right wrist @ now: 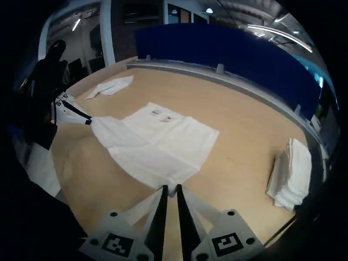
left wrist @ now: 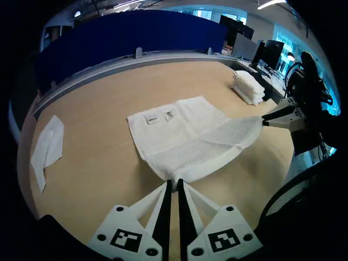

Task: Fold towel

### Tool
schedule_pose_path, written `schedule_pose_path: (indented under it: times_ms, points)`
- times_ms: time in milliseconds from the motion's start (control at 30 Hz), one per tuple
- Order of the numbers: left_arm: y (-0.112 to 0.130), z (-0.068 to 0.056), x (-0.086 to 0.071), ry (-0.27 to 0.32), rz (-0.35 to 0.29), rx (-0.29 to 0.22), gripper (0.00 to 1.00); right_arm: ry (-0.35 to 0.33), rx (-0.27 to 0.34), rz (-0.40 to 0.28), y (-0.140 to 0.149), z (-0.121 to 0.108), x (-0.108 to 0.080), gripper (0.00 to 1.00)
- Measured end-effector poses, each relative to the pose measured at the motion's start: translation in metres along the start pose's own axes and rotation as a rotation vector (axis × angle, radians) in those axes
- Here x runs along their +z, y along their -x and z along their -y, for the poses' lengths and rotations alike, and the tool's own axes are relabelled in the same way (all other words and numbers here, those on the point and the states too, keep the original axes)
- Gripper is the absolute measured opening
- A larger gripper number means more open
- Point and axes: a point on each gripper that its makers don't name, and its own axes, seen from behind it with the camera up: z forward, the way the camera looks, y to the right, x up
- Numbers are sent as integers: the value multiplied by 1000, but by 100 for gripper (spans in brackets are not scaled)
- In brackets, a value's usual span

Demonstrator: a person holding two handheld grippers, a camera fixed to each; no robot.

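Towel [left wrist: 191, 135]: I'd carry both near corners level and in step to the far edge, cloth taut, and align before letting go. It lies on the table [left wrist: 100, 152], far part flat, near edge lifted. Left gripper [left wrist: 174, 185] pinches one near corner, right gripper [right wrist: 170, 190] the other. Bite depth at the tips is hard to judge.

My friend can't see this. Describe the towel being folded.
On the desk before the blue divider lies a spread white towel. Unlike the stacked towels and small cloth, its corners are pinched by the left hand-held gripper and right hand-held gripper.
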Motion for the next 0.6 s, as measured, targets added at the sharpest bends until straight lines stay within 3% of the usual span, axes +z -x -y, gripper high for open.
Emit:
schedule_pose_path:
  times_ms: [167,367,600]
  points:
    - [0,-11,-20,9,12,-22,10,-3,1,-5,-7,5,-17,16]
    - [7,-20,-29,21,29,-38,10,-11,7,1,-7,7,-23,16]
    - [-2,-6,-17,-15,36,-54,10,-10,7,-13,-24,0,-13,16]
